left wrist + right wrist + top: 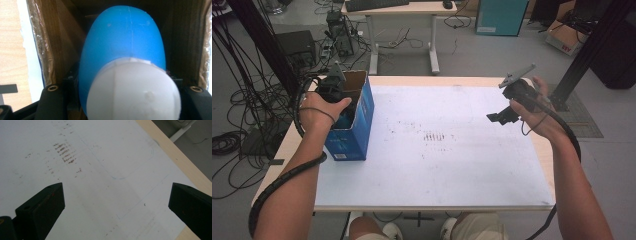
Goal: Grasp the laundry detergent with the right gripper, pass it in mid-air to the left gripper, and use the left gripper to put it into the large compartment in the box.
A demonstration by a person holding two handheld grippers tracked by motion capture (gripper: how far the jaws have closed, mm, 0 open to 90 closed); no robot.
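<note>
While the left gripper (pixel 333 90) clamps a blue-and-white bottle (pixel 122 67) inside the blue box (pixel 357 125), the right gripper (pixel 507 111) hovers over the worktop (pixel 452 165) — jaws wide open, empty.

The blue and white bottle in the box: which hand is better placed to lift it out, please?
Left: its gripper is already shut on the bottle inside the blue box. The right gripper hangs open above the table.

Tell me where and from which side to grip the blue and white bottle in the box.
Grip the bottle at its narrow end just below the white cap, coming down from above through the open top of the blue box. The cardboard walls close off every other side, and the cap end faces up. The left gripper already holds it this way.
</note>
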